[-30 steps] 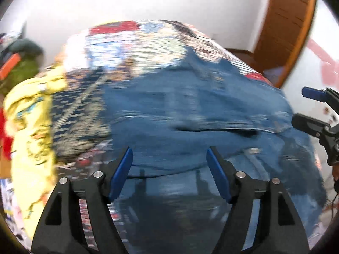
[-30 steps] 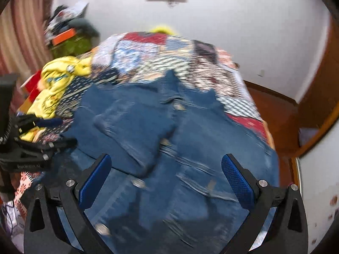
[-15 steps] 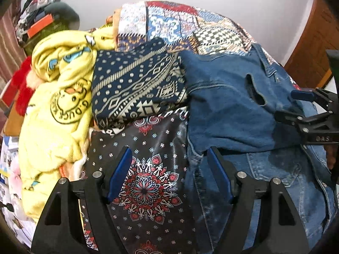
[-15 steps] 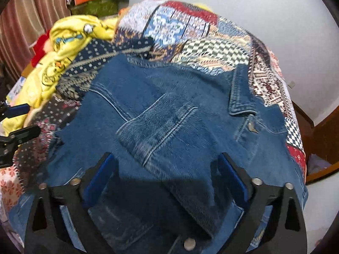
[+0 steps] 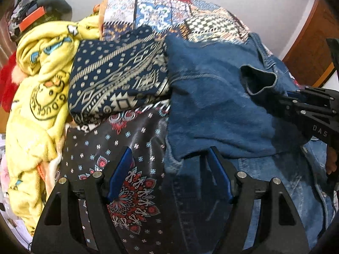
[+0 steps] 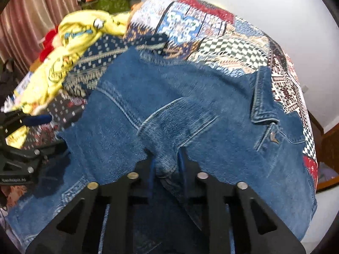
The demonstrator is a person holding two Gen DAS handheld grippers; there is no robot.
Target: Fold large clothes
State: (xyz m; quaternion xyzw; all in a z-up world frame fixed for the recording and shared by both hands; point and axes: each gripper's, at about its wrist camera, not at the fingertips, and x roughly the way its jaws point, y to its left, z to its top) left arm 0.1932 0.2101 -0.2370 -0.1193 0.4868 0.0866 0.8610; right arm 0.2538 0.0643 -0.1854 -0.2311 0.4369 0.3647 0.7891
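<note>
A blue denim jacket (image 5: 211, 105) (image 6: 190, 97) lies spread on a bed, collar toward the far right. My right gripper (image 6: 166, 160) is shut on a bunched fold of the jacket's denim near the middle, which is pinched between its blue pads. From the left wrist view the right gripper (image 5: 284, 99) comes in from the right, with a raised denim flap just beyond it. My left gripper (image 5: 169, 169) hangs open over the jacket's left edge, which runs between its fingers without either pad pressing on it. The right wrist view shows the left gripper (image 6: 50, 132) at the far left.
A patchwork quilt (image 5: 169, 14) covers the bed. Left of the jacket lie a folded navy patterned cloth (image 5: 118, 80), a dark floral cloth (image 5: 127, 148) and a crumpled yellow blanket (image 5: 38, 97). A wooden door (image 5: 307, 48) stands at the right, a curtain (image 6: 31, 10) and clutter at the back left.
Both grippers have come down closer to the jacket. The right gripper's jaws went from wide open to shut on a denim fold. The left gripper shifted toward the jacket's left edge and stayed open.
</note>
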